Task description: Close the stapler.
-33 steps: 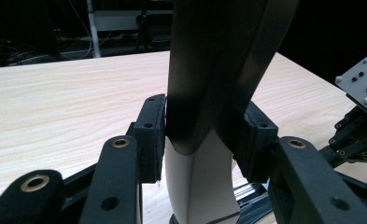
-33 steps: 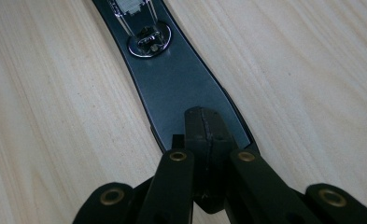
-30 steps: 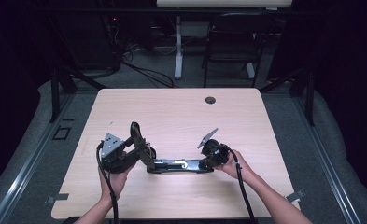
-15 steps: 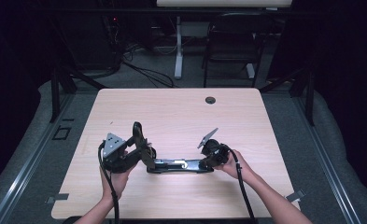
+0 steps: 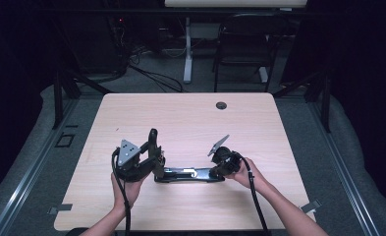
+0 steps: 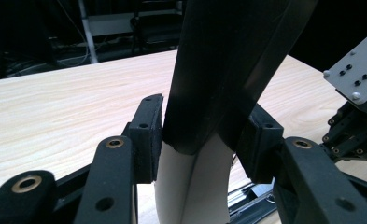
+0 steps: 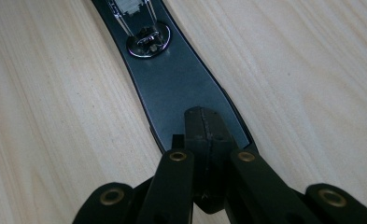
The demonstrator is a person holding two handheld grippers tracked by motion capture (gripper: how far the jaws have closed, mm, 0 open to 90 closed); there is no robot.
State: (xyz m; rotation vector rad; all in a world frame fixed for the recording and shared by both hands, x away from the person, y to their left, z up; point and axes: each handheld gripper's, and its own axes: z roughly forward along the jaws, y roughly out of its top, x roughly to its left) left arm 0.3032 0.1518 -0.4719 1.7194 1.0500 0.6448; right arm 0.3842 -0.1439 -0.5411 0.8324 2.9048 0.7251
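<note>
we hold a pair of tongs in each hand over a pale wooden table point(image 5: 190, 118). between them lies a long black stapler point(image 5: 188, 174), opened out, its flat base on the wood and its top arm point(image 6: 228, 60) raised.

our left tongs point(image 6: 204, 135) are clenched on that raised arm: in the left gripper view the two black jaws press against its sides, where the black shell meets a white inner strip point(image 6: 190, 186). in the high view the left tongs point(image 5: 151, 160) sit at the stapler's left end, with the arm standing up just beyond them.

our right tongs point(image 7: 203, 128) are closed tight, the jaw tips pressed together with no gap, and they bear down on the near end of the stapler's dark base point(image 7: 176, 84); whether anything is pinched between them we cannot tell. just ahead of these tongs on the base sits a shiny metal anvil plate point(image 7: 146, 39). in the high view the right tongs point(image 5: 219, 169) touch the stapler's right end.

far beyond both tongs, near the table's far edge, is a small round dark grommet point(image 5: 221, 105).
</note>
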